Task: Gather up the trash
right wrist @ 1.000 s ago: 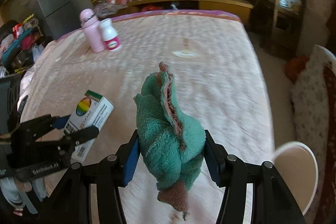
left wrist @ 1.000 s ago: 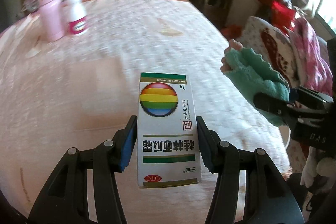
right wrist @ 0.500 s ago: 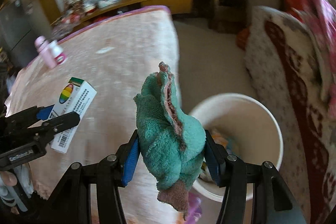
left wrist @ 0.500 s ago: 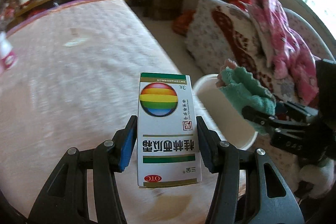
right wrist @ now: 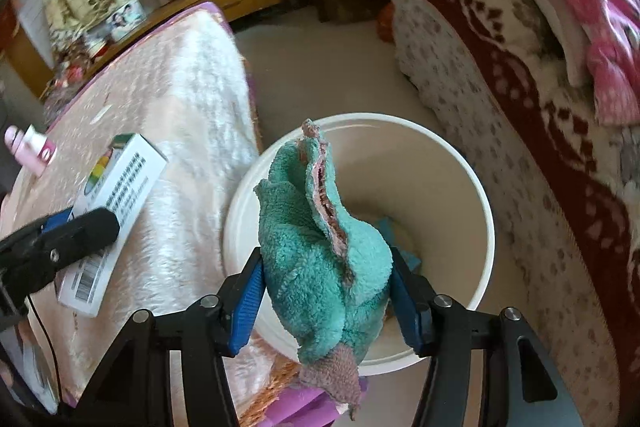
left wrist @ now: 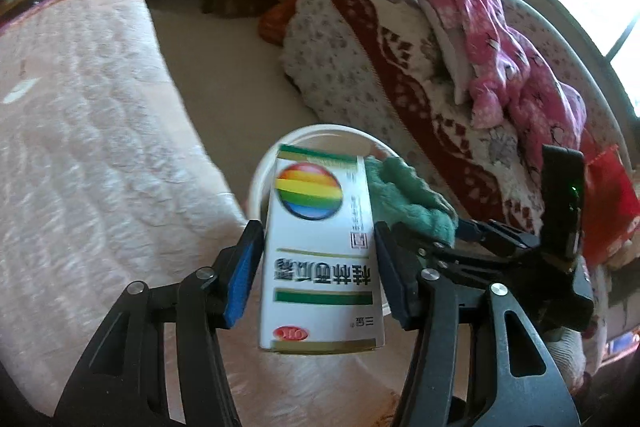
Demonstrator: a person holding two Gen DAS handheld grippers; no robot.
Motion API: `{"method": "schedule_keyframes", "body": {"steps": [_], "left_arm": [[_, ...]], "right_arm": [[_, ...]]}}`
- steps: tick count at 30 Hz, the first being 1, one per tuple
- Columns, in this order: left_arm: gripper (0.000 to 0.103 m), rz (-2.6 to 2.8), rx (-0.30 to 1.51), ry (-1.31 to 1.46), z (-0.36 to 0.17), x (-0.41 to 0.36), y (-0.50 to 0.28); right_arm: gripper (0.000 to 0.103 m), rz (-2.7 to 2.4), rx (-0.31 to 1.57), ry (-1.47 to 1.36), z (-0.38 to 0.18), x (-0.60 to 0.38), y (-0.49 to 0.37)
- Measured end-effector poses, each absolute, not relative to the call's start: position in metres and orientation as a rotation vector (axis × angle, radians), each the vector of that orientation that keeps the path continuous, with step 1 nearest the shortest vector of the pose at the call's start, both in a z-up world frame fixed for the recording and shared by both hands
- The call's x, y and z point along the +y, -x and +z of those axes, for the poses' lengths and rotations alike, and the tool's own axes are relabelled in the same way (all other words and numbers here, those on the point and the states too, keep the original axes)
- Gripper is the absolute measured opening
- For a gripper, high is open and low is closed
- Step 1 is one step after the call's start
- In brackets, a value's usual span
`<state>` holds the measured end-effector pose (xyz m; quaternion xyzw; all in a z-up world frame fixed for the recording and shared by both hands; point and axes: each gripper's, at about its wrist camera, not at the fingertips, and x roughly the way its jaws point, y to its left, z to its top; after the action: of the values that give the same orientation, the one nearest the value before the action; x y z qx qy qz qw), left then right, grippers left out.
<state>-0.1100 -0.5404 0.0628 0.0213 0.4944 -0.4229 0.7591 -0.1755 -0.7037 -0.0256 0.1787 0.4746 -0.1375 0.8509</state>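
White plastic makes up the big round bucket [right wrist: 478, 187] that stands on the floor, and every place here is told from that bucket. The left gripper [left wrist: 320, 277] has a white cardboard medicine box [left wrist: 320, 259] with a rainbow ball printed on it between its blue pads. Its jaws are opening, and in the left wrist view there is a thin gap on each side of the box, so the pads do not seem to press it any more. The box is blurred there, and it sits in front of the near rim of the bucket. In the right wrist view the same box is over the pink quilted bed [right wrist: 180, 131] just beside the bucket. The right gripper [right wrist: 326, 291] has a fluffy green cloth [right wrist: 320, 251] with a pink frilly edge between its jaws, right over the open mouth of the bucket. Its jaws are opening too, but the soft cloth fills the space and touches both pads. Some bits lie at the bottom of the bucket, too hidden to tell what they are. On the other side of the bucket from the bed lies a white blanket with dark red shapes [right wrist: 500, 39].
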Motion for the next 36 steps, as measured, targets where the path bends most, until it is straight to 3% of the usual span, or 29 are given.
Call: {"method": "schedule_keyframes", "body": {"steps": [3,5,18,36], "left_arm": [[0.063,-0.949,1.07,-0.035,0.062,-0.543,0.111],[0.063,-0.936,1.03,-0.057,0.065,-0.541,0.113],[0.063,-0.686,0.705,-0.197,0.113,-0.501,0.149],[0.063,-0.651,0.584,-0.147,0.152,-0.448,0.177]], "right_arm": [[0.064,-0.299,0.988,-0.403,-0.031,-0.711,0.178],[0.074,-0.301,0.974,-0.421,-0.032,-0.713,0.181],[0.075,-0.332,0.775,-0.302,0.027,-0.657,0.222],[0.081,-0.467,0.546,-0.219,0.09,-0.613,0.253]]}}
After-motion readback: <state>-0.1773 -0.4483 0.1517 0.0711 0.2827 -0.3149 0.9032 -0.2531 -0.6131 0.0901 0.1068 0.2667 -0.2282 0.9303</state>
